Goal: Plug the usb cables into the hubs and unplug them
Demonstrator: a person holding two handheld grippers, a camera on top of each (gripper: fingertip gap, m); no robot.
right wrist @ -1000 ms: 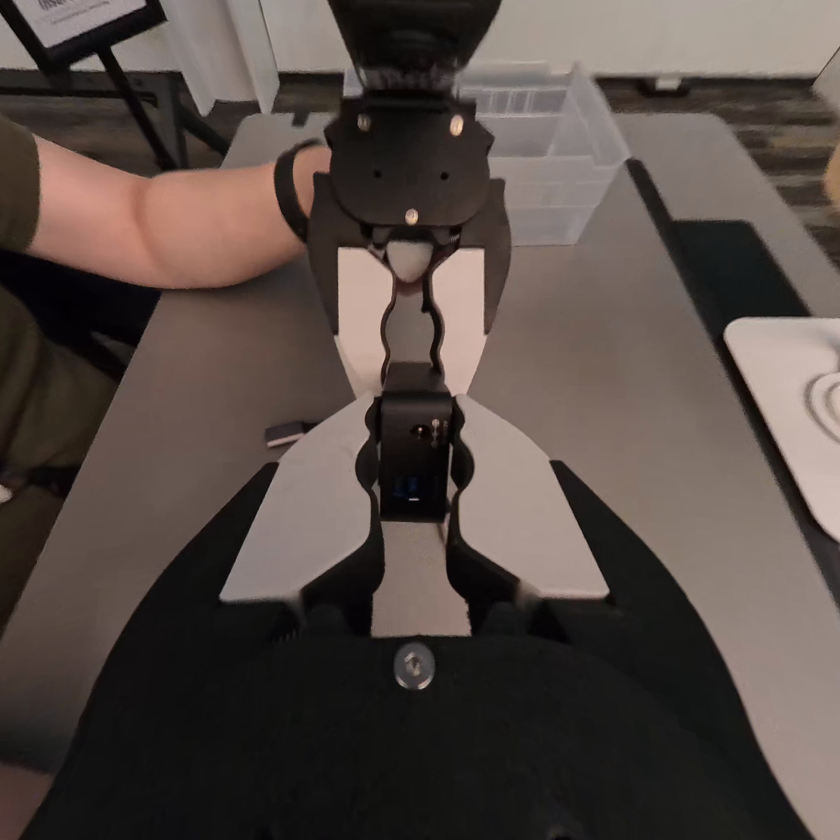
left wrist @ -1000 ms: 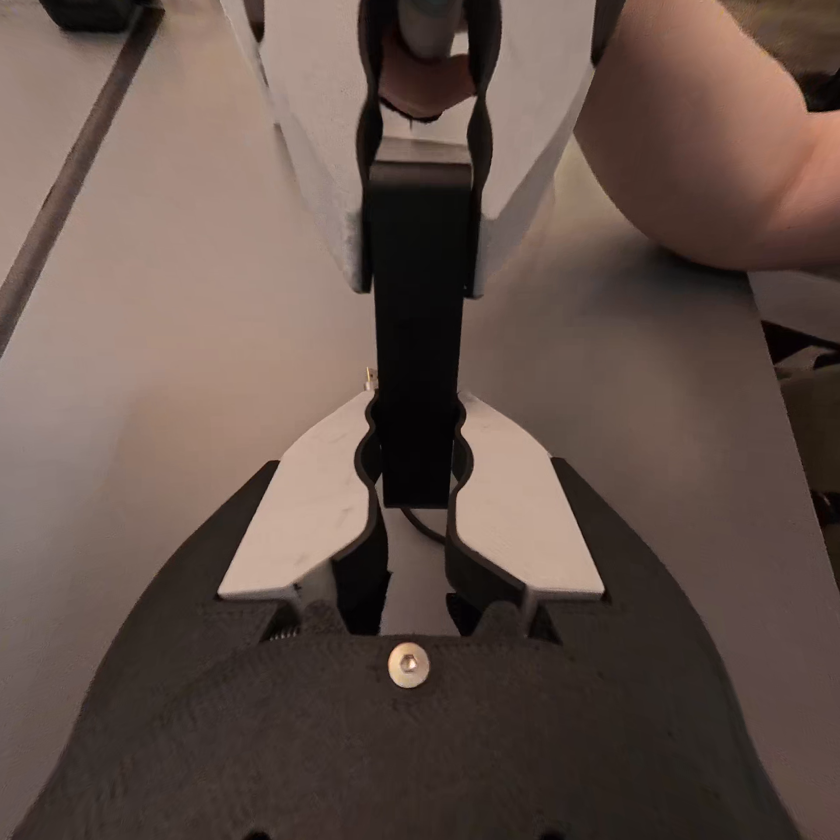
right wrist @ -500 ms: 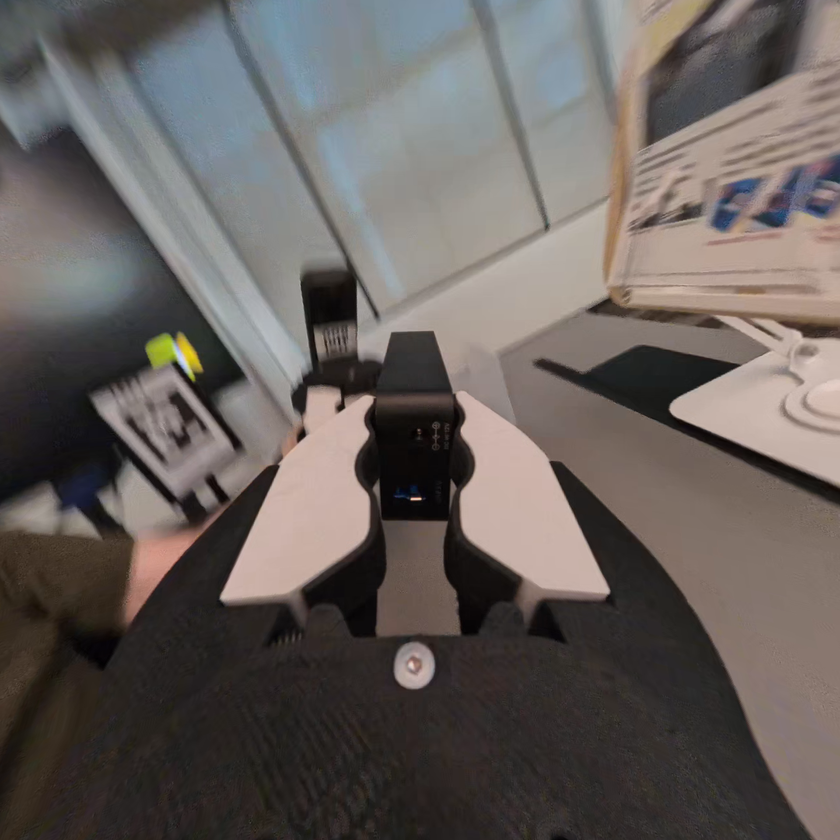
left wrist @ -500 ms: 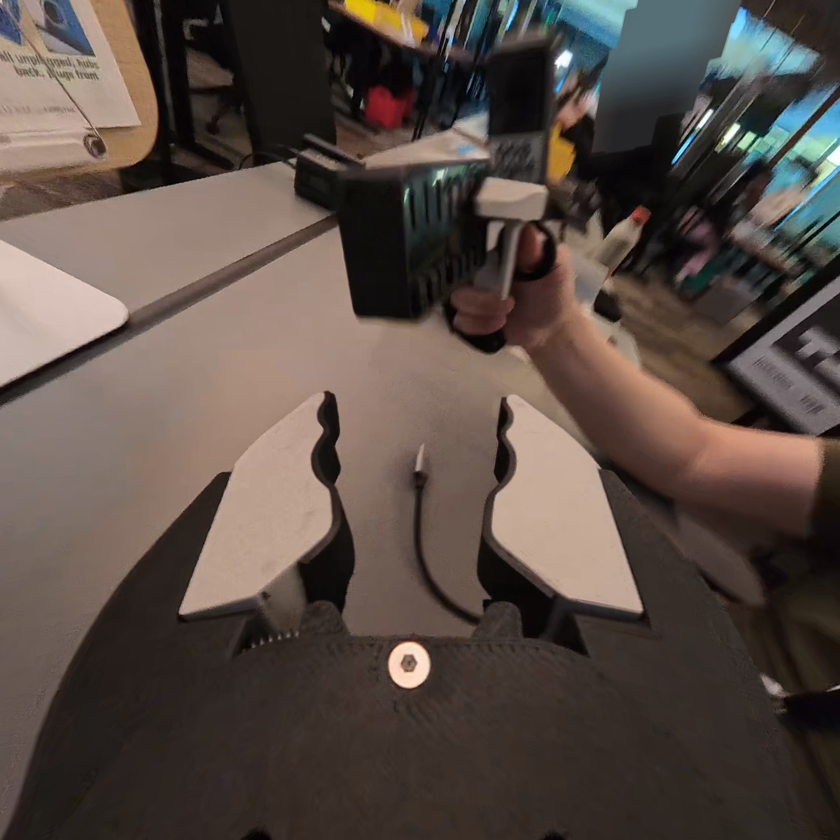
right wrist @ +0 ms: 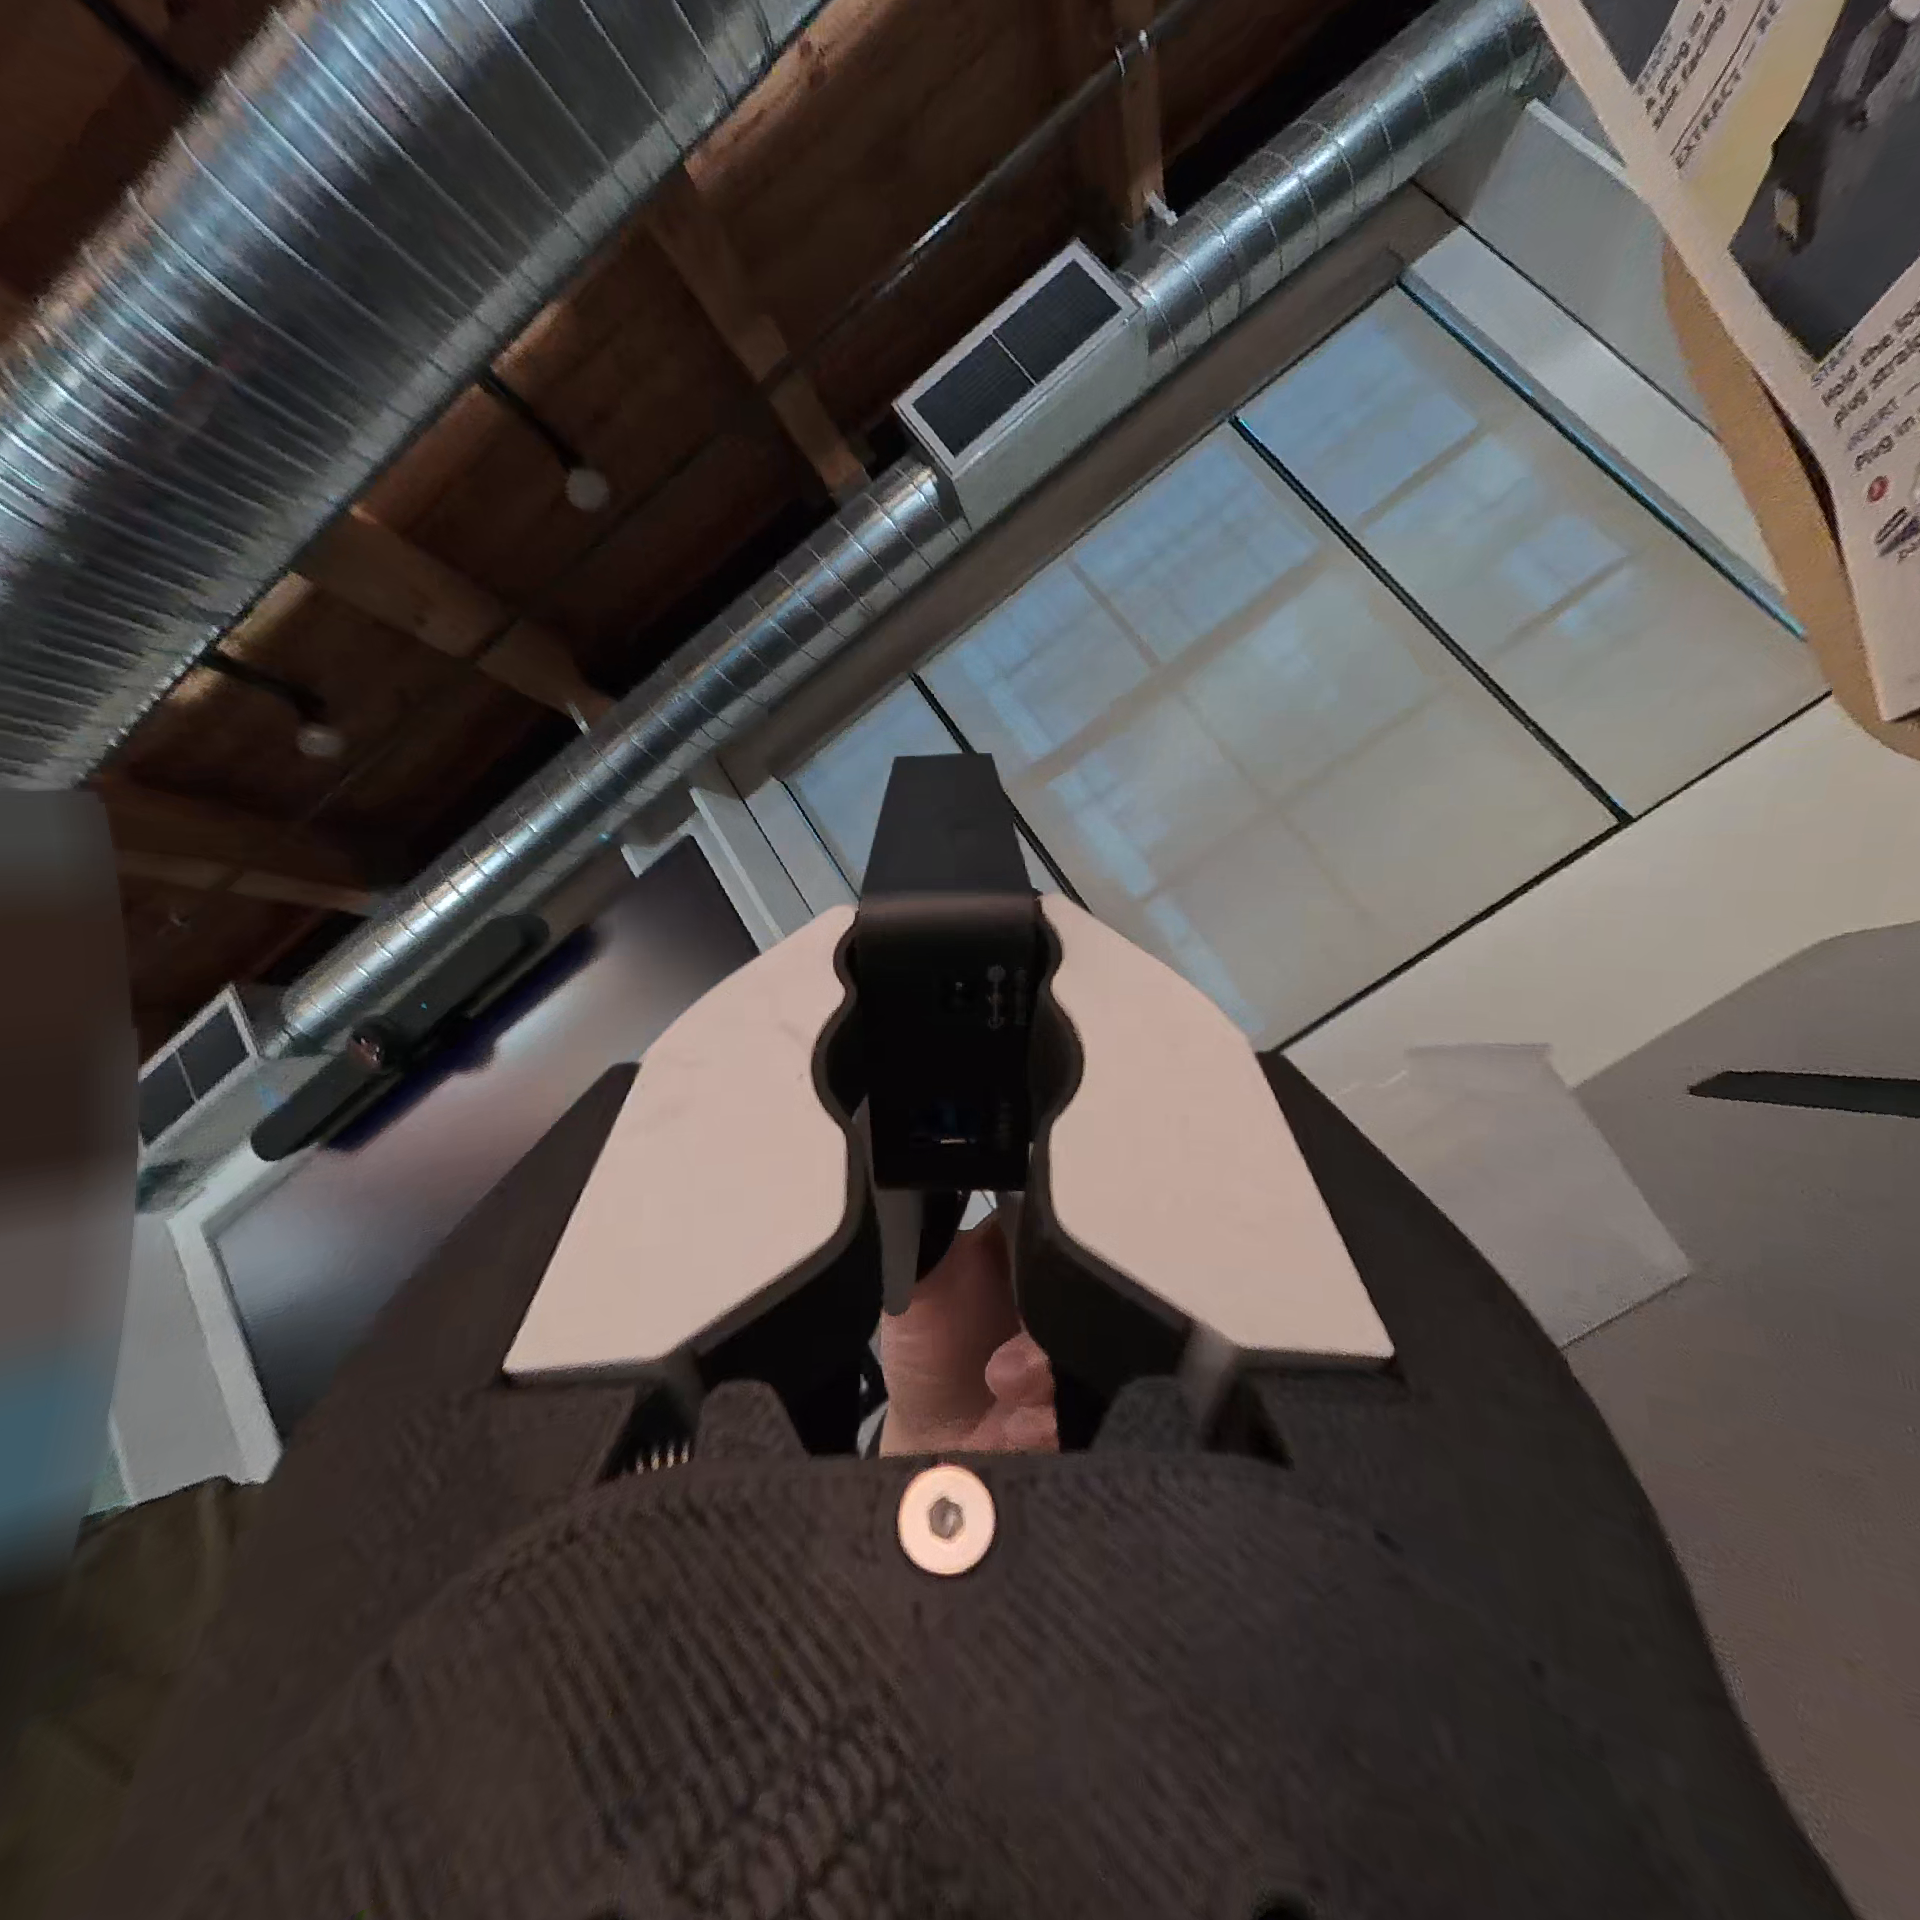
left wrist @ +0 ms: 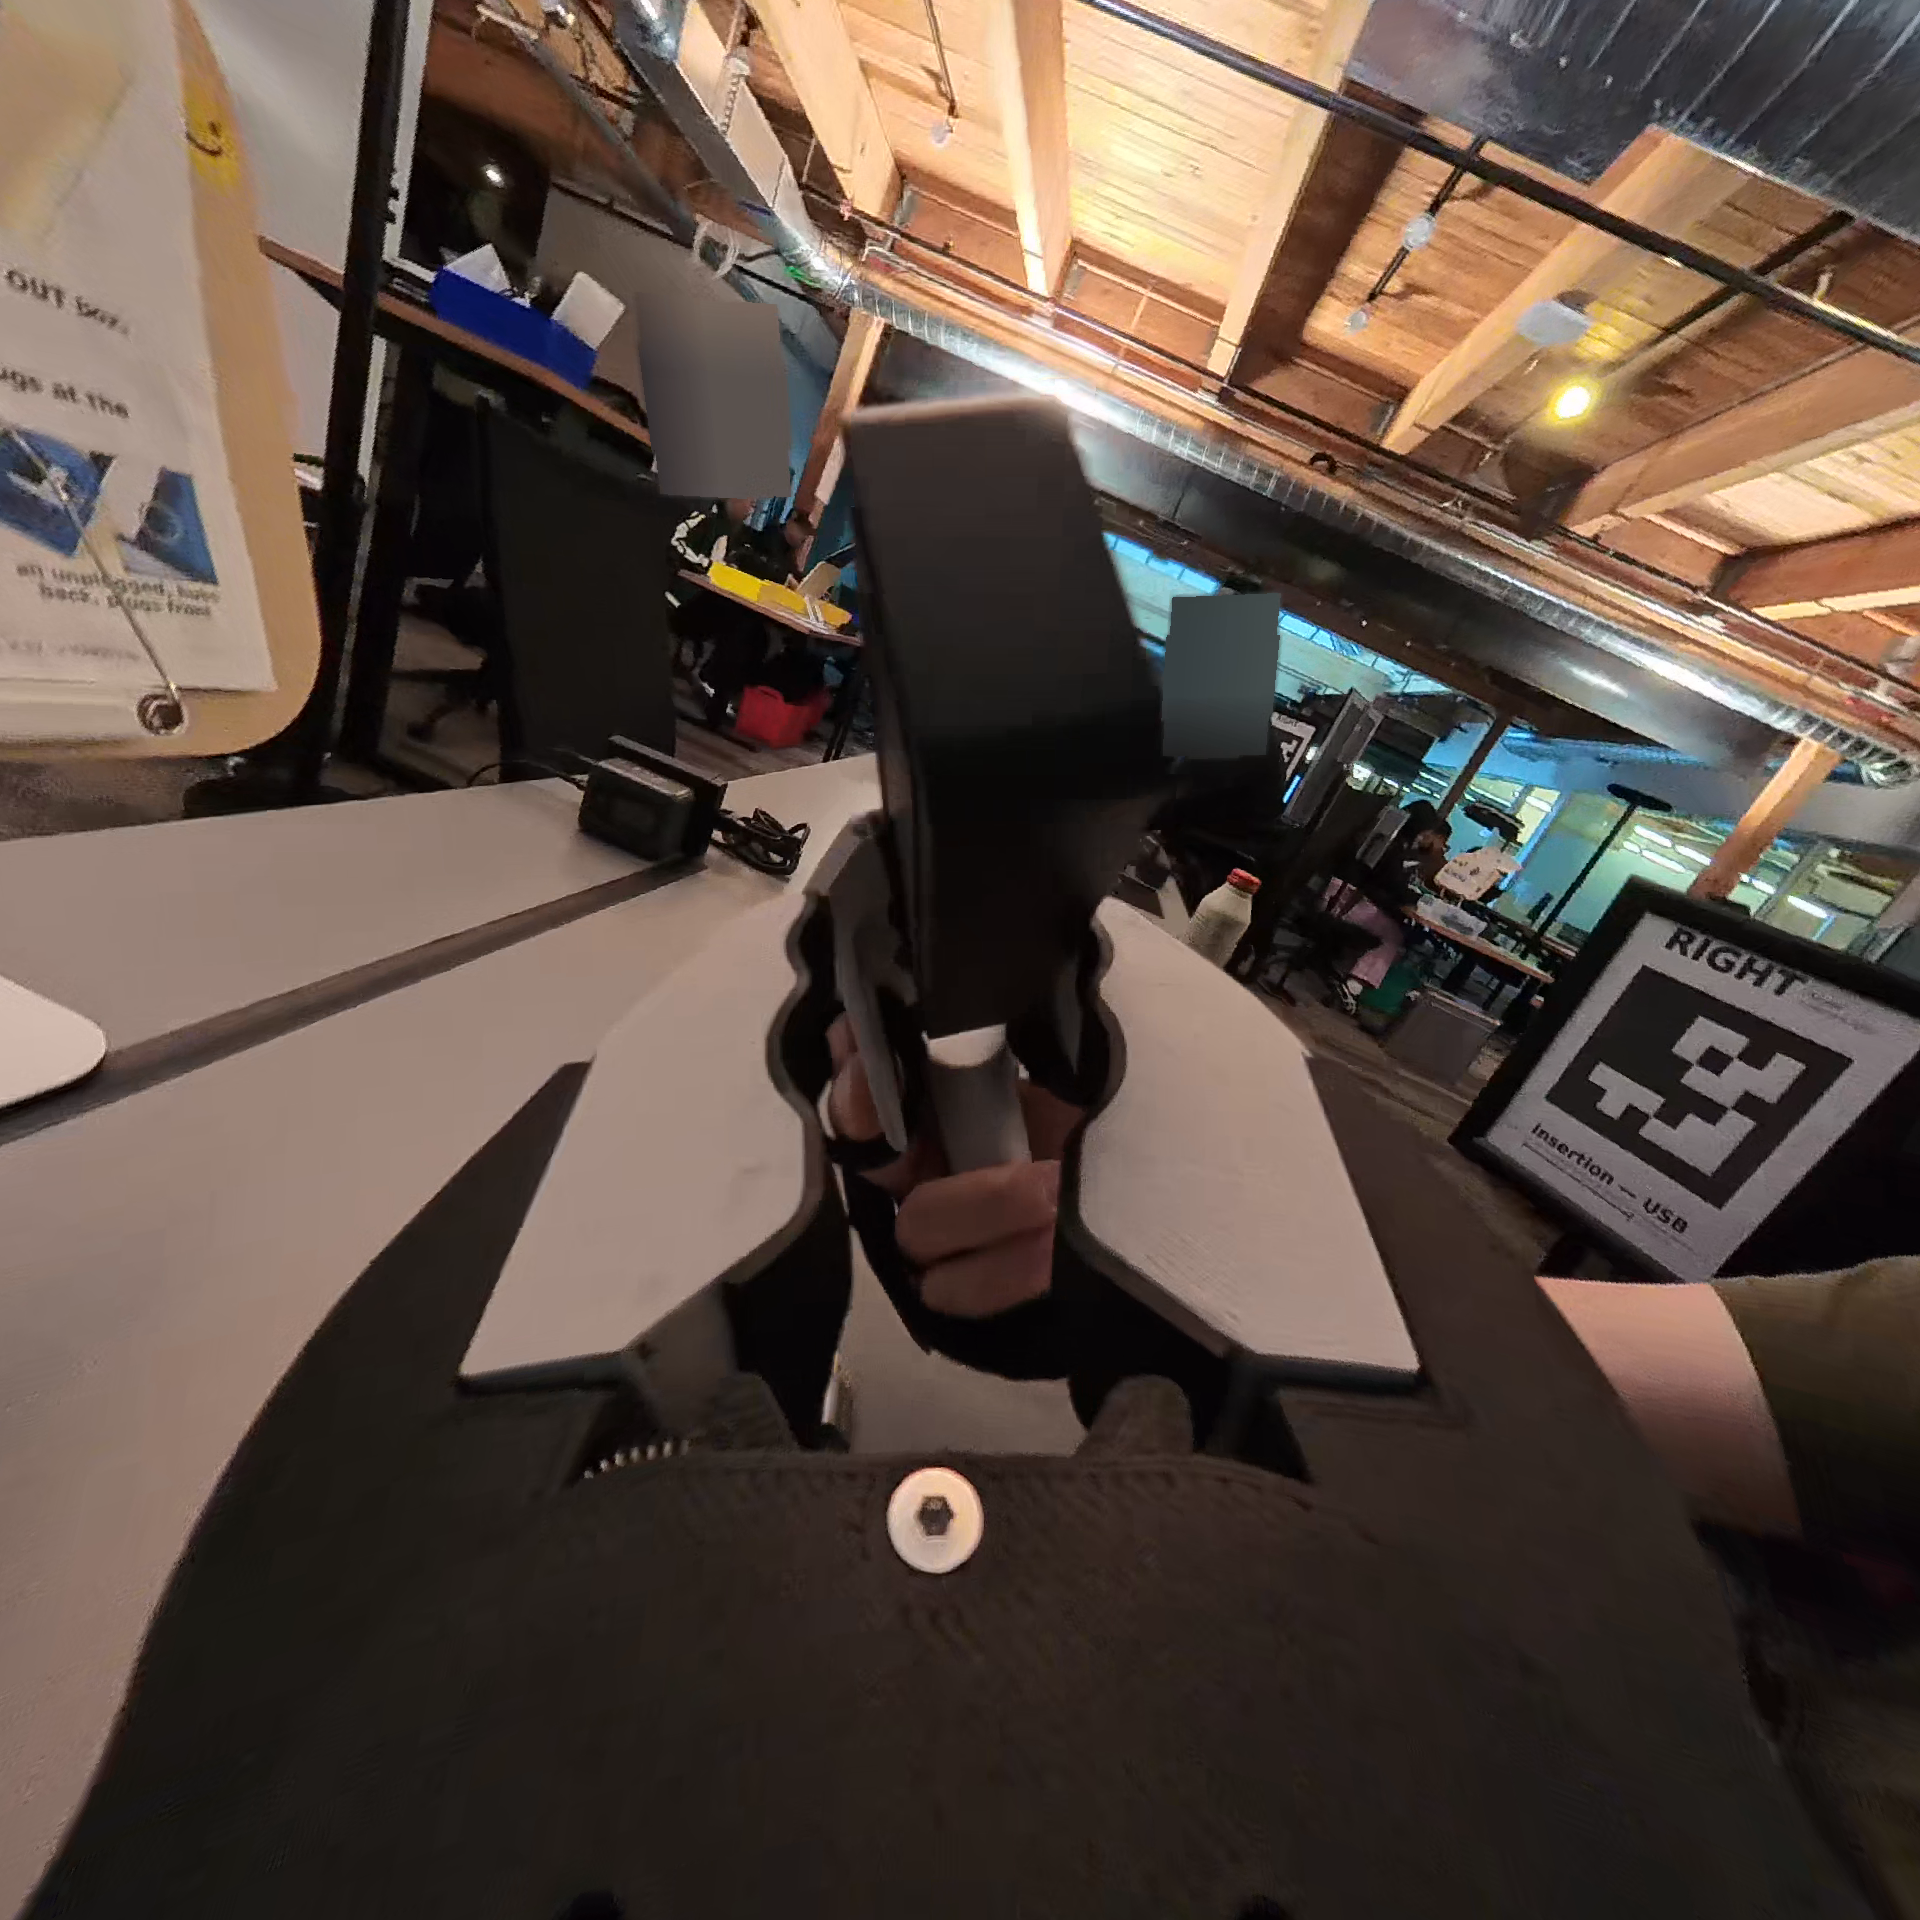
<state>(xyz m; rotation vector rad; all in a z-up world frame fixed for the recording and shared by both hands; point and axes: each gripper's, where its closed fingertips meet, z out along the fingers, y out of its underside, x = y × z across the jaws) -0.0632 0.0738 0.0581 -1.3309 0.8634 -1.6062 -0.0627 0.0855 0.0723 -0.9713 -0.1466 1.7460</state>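
Note:
My right gripper is shut on a black USB hub, gripping its two long sides. It is tilted steeply up toward the ceiling, and a hand shows below the hub. My left gripper is open and empty, raised over the grey table. Through its gap I see the person's hand on the right gripper's grey handle. That gripper's black body rises above the hand. No USB cable shows in either view.
A black adapter with a coiled cord lies on the far table. A white base is at the left edge, a framed marker sign at the right. A clear bin stands on the table at the right of the right wrist view. The tips of both grippers are at nearly the same place. Left tips and right tips are each some 35 cm from the white base.
One second ago both grippers held the hub over the table. The left let go and opened. The right swung the hub up toward the ceiling. The left jaws stand narrower than half a second ago.

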